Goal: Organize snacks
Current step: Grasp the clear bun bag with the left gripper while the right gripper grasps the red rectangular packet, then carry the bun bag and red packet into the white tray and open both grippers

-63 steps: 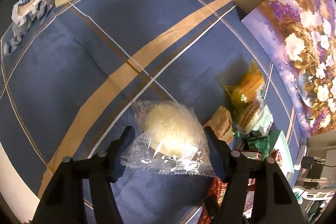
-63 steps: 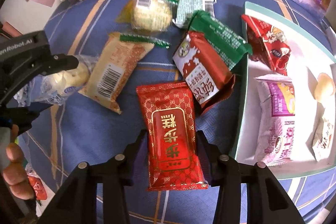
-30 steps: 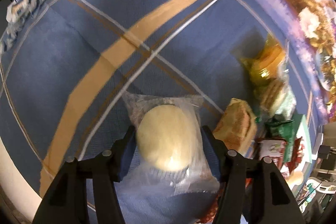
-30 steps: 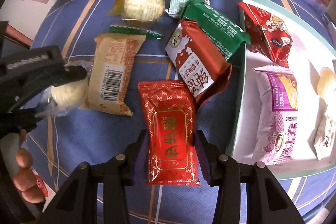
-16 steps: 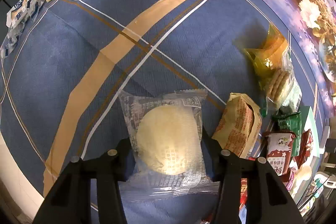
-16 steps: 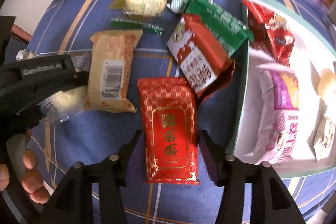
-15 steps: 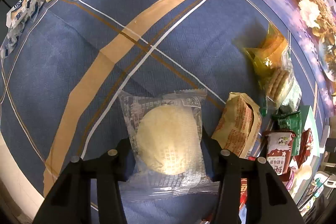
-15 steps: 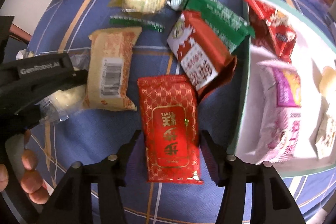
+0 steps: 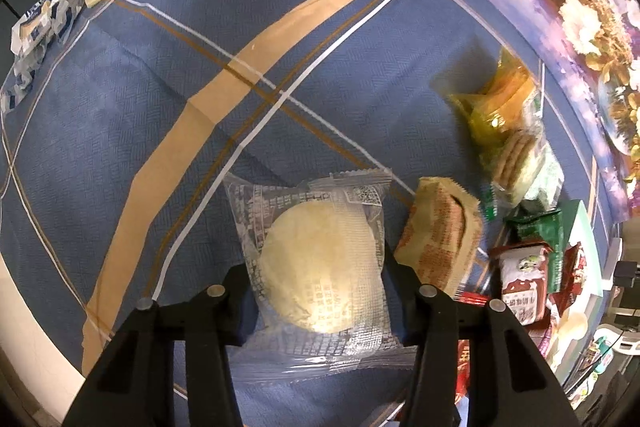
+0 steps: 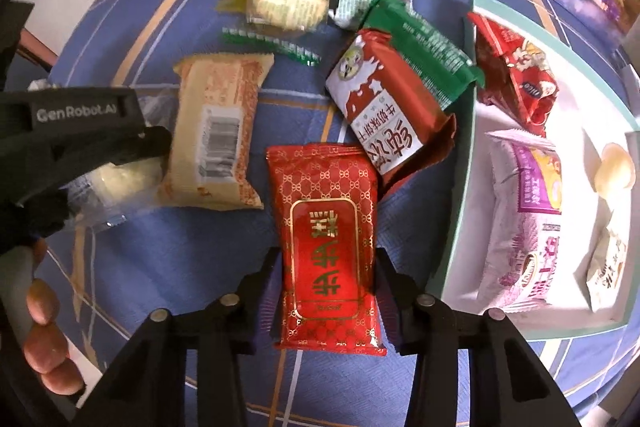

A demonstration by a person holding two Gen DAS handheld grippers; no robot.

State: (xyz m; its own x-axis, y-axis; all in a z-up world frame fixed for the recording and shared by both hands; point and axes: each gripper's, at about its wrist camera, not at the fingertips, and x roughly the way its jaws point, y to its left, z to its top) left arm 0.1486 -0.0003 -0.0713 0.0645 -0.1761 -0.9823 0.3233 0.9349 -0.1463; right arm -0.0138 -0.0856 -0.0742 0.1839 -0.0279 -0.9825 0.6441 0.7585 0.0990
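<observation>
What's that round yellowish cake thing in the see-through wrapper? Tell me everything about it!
The round cake is pale yellow and smooth, sealed in a clear crinkly plastic wrapper printed with small grey writing and a code square. It lies flat on the blue striped tablecloth. The left gripper has its black jaws pressed on both sides of it. A tan snack packet sits just beside it.
</observation>
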